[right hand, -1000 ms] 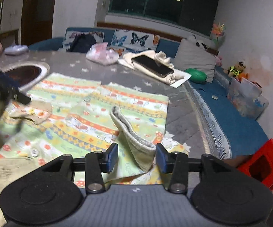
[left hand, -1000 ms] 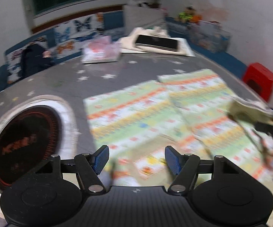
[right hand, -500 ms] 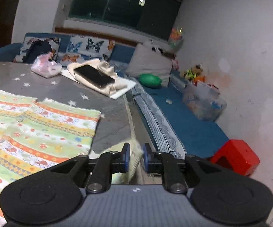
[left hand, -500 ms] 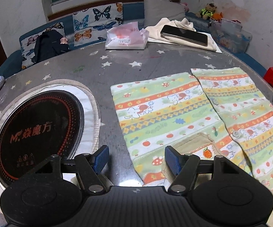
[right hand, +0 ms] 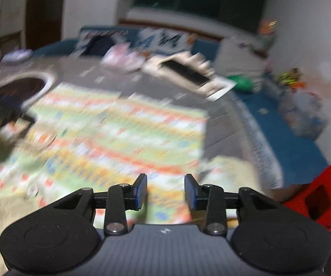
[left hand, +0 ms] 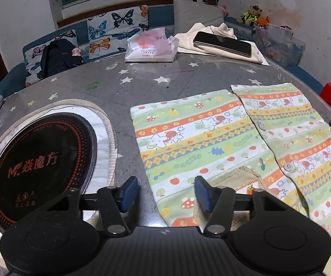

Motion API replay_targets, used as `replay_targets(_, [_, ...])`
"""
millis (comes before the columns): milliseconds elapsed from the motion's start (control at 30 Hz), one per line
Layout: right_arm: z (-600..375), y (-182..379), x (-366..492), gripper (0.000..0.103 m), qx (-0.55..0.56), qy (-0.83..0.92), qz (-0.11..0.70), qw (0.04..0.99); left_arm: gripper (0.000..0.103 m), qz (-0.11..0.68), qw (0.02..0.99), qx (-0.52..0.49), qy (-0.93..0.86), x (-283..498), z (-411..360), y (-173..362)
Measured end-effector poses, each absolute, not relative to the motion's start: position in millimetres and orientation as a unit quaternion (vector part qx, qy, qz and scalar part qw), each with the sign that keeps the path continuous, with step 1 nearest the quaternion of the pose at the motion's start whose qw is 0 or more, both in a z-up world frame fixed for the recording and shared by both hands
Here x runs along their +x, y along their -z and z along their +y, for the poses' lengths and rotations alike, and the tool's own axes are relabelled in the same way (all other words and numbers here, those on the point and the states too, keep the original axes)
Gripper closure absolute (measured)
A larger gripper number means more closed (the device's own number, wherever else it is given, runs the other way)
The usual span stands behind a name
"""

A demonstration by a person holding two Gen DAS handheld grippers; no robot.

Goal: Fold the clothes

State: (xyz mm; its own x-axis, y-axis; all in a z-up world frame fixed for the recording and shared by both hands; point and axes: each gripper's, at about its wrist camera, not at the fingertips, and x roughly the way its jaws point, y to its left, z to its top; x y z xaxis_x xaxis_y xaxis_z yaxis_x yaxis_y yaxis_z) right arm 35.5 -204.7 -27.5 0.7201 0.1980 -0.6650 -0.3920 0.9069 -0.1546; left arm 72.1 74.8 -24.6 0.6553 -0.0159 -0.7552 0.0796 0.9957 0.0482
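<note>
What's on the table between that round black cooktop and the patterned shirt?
Nothing: in the left wrist view, only a bare strip of grey star-printed table separates the cooktop from the shirt.

A flat cotton garment (left hand: 211,138) is showing green, orange, yellow and white stripes printed with cartoon cats, apples and mushrooms. The round grey tabletop (left hand: 142,85) is wearing white stars, and the white sofa cushion (left hand: 117,32) is displaying blue and orange butterflies
</note>
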Motion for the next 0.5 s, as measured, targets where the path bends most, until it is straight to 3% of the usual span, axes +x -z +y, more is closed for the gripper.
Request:
replay_targets(100, [-199.0, 33.8, 43.4, 0.061, -0.139, -0.158, 0.344, 0.915, 0.066, 0.411, 0.91, 0.036, 0.033, 74.4, 73.9, 24.9])
replay_targets(167, [-200.9, 33.8, 49.4, 0.06, -0.123, -0.158, 0.351, 0.915, 0.083, 0.409, 0.911, 0.035, 0.037, 76.0, 73.3, 25.1])
replay_targets(233, [-206.5, 33.7, 54.2, 0.06, -0.099, -0.163, 0.359, 0.913, 0.091, 0.404, 0.913, 0.042, 0.033, 76.8, 71.8, 25.7])
replay_targets(500, [-202.8, 37.8, 62.4, 0.059, -0.072, -0.174, 0.355, 0.916, 0.097, 0.397, 0.917, 0.045, 0.008, 80.3, 79.2, 27.8])
